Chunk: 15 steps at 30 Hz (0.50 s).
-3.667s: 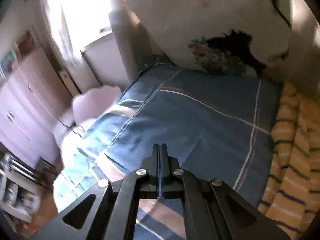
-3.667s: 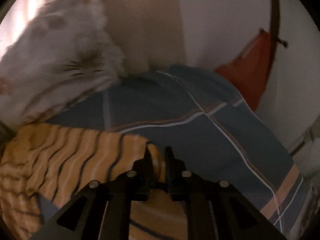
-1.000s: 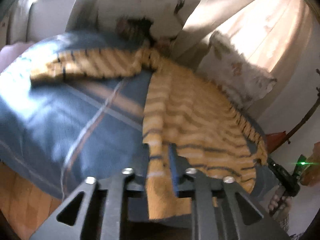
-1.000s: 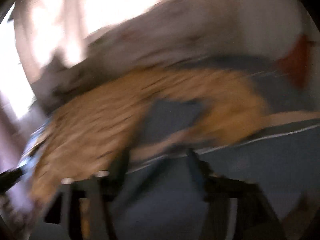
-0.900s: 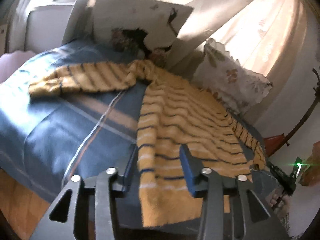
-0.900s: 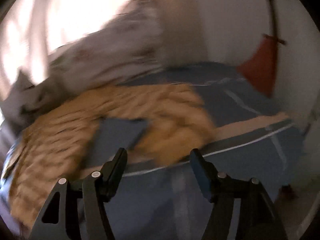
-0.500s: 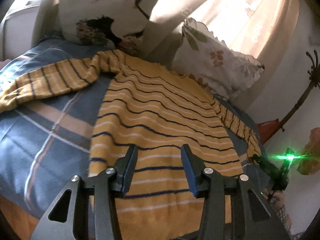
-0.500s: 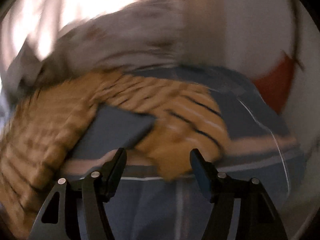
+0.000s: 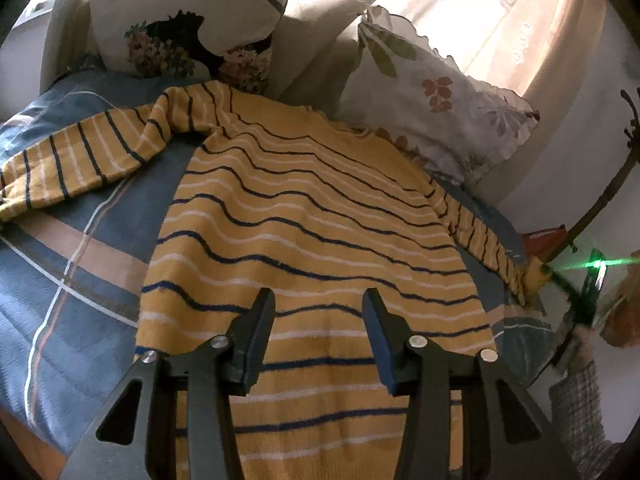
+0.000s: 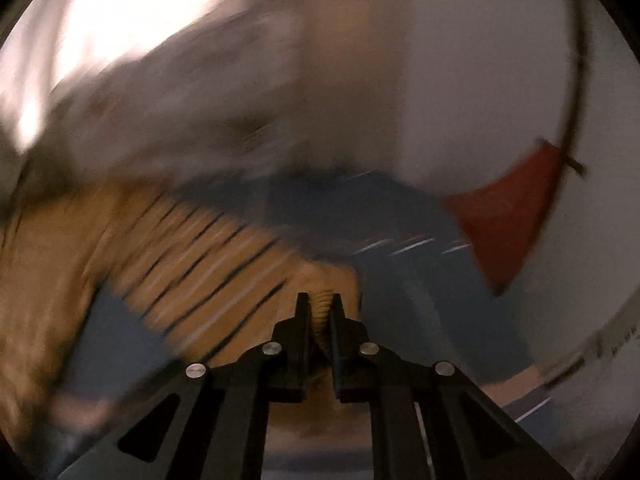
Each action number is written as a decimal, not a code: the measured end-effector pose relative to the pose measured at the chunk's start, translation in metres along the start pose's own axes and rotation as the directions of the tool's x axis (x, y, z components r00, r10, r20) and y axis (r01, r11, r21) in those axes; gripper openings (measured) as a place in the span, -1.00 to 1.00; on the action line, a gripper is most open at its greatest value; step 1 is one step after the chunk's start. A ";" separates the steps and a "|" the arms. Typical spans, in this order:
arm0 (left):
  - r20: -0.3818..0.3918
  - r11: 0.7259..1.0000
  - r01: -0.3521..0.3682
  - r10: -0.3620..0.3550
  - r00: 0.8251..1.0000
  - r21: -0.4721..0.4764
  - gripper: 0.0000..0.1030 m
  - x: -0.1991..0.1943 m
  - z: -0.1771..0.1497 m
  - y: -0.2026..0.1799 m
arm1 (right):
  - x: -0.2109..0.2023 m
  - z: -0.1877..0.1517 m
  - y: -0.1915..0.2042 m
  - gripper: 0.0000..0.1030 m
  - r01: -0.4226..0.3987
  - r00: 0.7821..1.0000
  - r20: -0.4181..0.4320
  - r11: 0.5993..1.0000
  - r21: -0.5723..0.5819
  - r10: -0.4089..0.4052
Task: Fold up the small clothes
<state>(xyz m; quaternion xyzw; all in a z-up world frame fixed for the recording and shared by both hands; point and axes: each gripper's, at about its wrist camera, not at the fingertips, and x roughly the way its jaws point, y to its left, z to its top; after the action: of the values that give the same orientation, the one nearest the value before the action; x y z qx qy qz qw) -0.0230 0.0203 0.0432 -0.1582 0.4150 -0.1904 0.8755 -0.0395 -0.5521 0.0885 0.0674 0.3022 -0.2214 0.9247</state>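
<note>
A yellow sweater [image 9: 312, 216] with dark blue and white stripes lies spread flat on the blue plaid bed cover [image 9: 80, 264]. Its left sleeve [image 9: 80, 152] stretches out to the left and its right sleeve [image 9: 480, 240] runs toward the bed's right edge. My left gripper [image 9: 318, 300] is open and empty, just above the sweater's hem. My right gripper [image 10: 320, 304] is shut on the cuff of the right sleeve [image 10: 200, 264]; that view is blurred by motion. In the left wrist view the right gripper [image 9: 560, 276] shows at the bed's right edge.
Two floral pillows [image 9: 180, 20] [image 9: 432, 104] lean at the head of the bed against a curtain. A red object [image 10: 512, 216] hangs on the wall to the right of the bed. The bed's near edge is below the left gripper.
My right gripper was open over the sleeve end; now it is shut on the cuff. My left gripper let go of the hem a second ago, stays open and has moved over the sweater body.
</note>
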 end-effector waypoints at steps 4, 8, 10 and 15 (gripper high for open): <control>0.009 0.999 0.016 -0.016 1.000 -0.027 -0.14 0.004 0.007 0.003 | 0.023 0.053 -0.083 -0.85 0.122 0.992 -0.018 0.967 0.221 -0.122; 0.018 0.999 0.018 -0.018 1.000 -0.032 -0.14 0.008 0.012 0.004 | 0.032 0.075 -0.117 -0.90 0.247 0.969 -0.042 0.927 0.283 -0.245; 0.014 0.999 0.026 -0.025 1.000 -0.040 -0.14 0.011 0.013 0.006 | 0.034 0.081 -0.121 -0.99 0.301 0.953 -0.042 0.912 0.278 -0.301; 0.002 0.998 0.044 -0.044 0.999 -0.054 -0.14 0.018 0.016 0.010 | 0.023 0.080 -0.100 -0.98 0.153 0.988 -0.021 0.946 0.284 -0.153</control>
<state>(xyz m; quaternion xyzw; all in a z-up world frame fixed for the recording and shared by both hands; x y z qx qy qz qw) 0.0024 0.0227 0.0365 -0.1910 0.4162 -0.1982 0.8666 -0.0256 -0.6706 0.1410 0.1760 0.2706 -0.3338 0.8856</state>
